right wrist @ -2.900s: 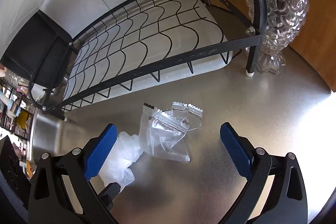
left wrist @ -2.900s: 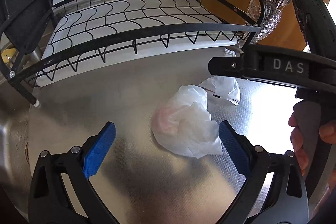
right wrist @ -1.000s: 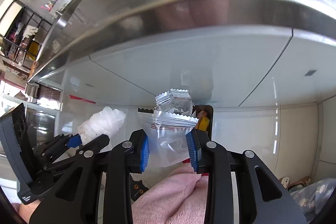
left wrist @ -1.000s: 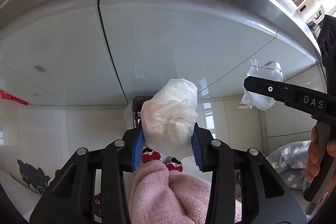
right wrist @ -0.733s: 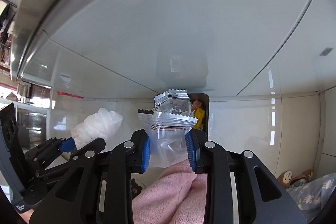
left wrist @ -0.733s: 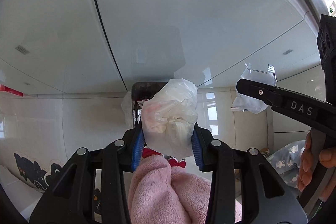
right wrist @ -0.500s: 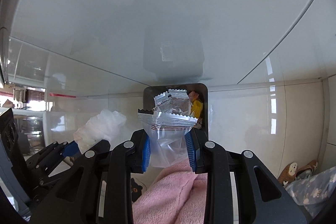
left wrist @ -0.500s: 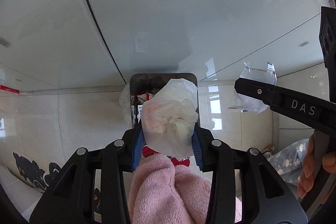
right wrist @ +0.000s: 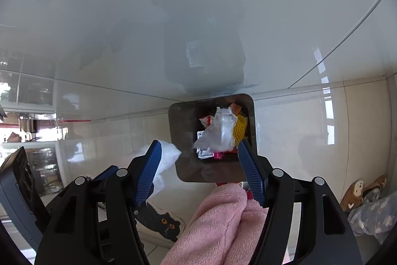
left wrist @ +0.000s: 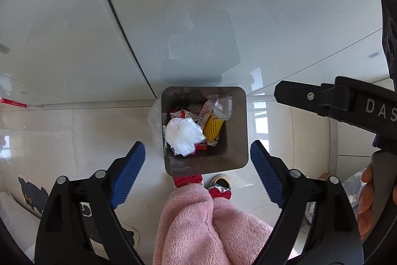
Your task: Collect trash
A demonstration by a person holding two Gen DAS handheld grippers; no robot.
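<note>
A square dark trash bin (left wrist: 238, 131) stands on the floor below both grippers, also in the right wrist view (right wrist: 183, 131). My left gripper (left wrist: 197, 171) is open and empty above it. The crumpled white plastic bag (left wrist: 184, 134) lies in the bin among red wrappers and a yellow net. My right gripper (right wrist: 199, 171) is open; the clear zip bags (right wrist: 219, 131) are in the bin just beyond its fingers. In the right wrist view the white bag (right wrist: 166, 160) still shows beside the bin, behind the left pad.
White cabinet fronts (left wrist: 173, 16) rise behind the bin. The floor is glossy cream tile (left wrist: 74, 135). The person's pink fleece legs (left wrist: 198, 222) and red-bowed slippers (left wrist: 187, 181) are right below the bin. A cat-print mat (right wrist: 163, 222) lies at the left.
Both grippers have opened. The white bag has left the left gripper and the clear zip bags have left the right gripper, dropping to the bin. Both views tilted further down toward the bin.
</note>
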